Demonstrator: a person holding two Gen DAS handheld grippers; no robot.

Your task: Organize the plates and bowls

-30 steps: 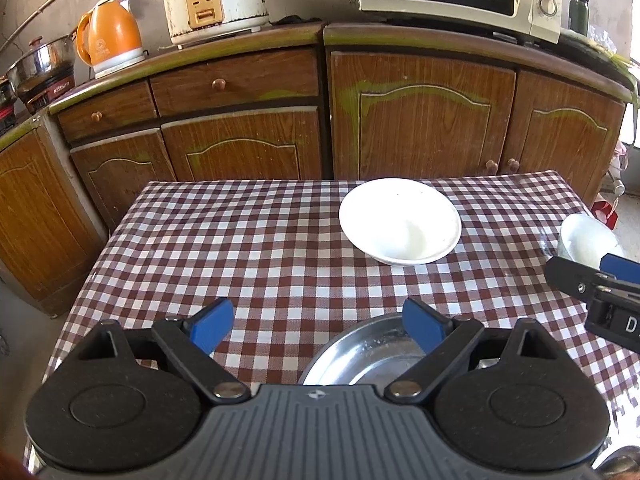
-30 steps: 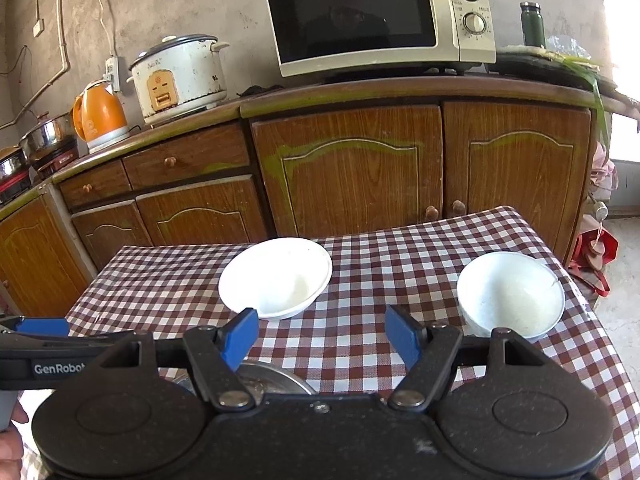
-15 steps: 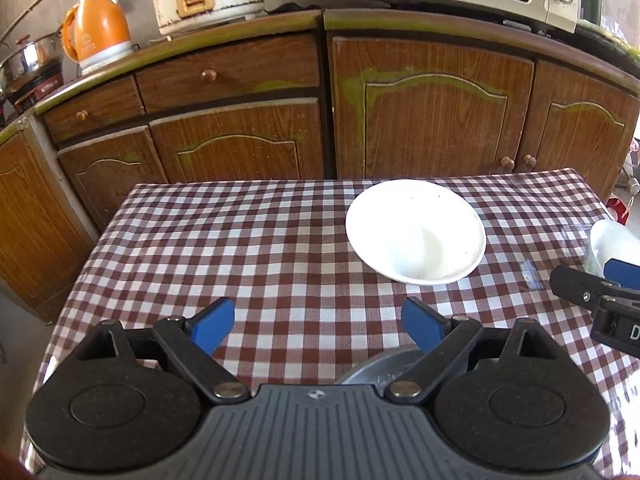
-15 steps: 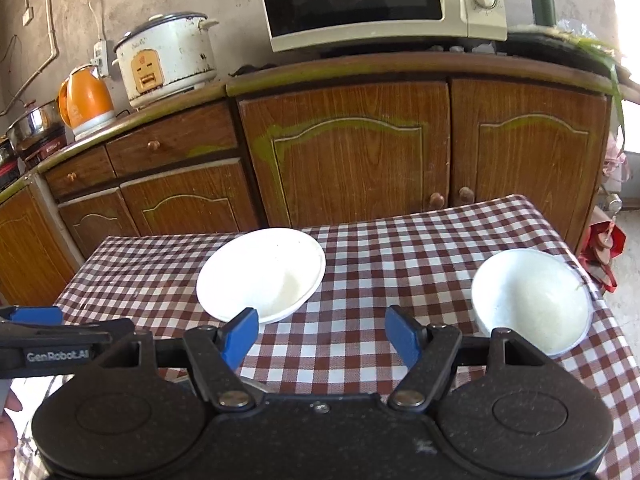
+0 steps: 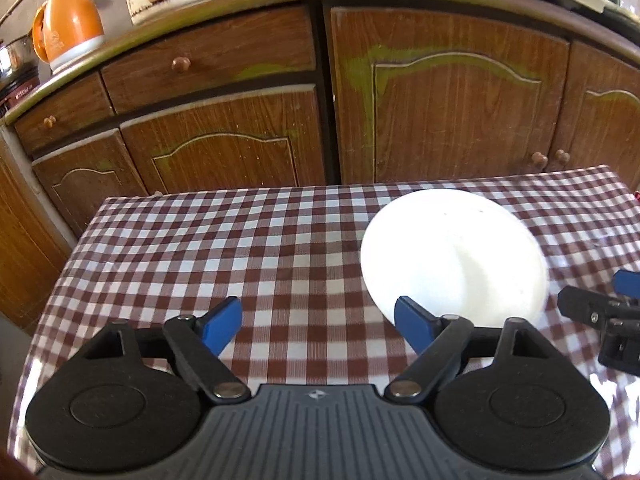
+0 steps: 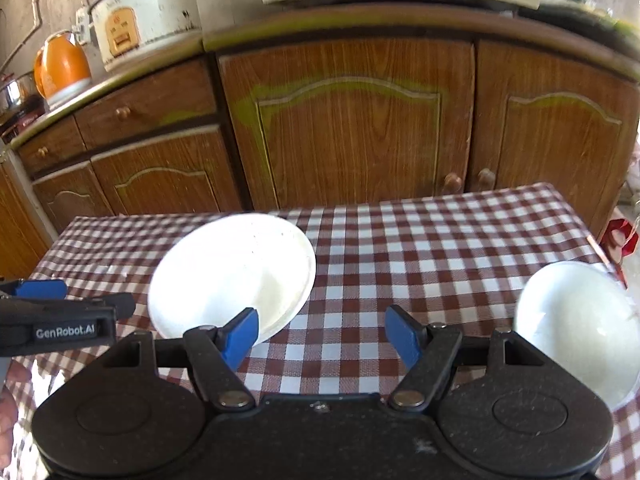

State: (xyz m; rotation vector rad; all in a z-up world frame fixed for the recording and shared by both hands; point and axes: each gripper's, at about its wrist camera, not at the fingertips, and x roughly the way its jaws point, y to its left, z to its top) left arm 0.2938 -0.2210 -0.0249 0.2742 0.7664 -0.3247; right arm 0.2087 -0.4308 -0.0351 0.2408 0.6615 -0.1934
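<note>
Two white bowls are sitting on the checked tablecloth [image 6: 440, 240]: the wide shallow bowl [image 6: 232, 272] near the middle, the deeper bowl [image 6: 576, 320] at its right edge, partly cut off behind your right gripper's body. Your left gripper [image 5: 318, 322] is standing open with nothing between its blue pads, its jaws having just been closing a little; the shallow bowl is lying just ahead of its right finger. Your right gripper [image 6: 322, 334] is also gaping, empty, between the two bowls. Behind, wooden cabinets [image 6: 344, 120] are carrying a rice cooker [image 6: 144, 16] and an orange kettle [image 6: 62, 64]. Motion blur is softening the background.
</note>
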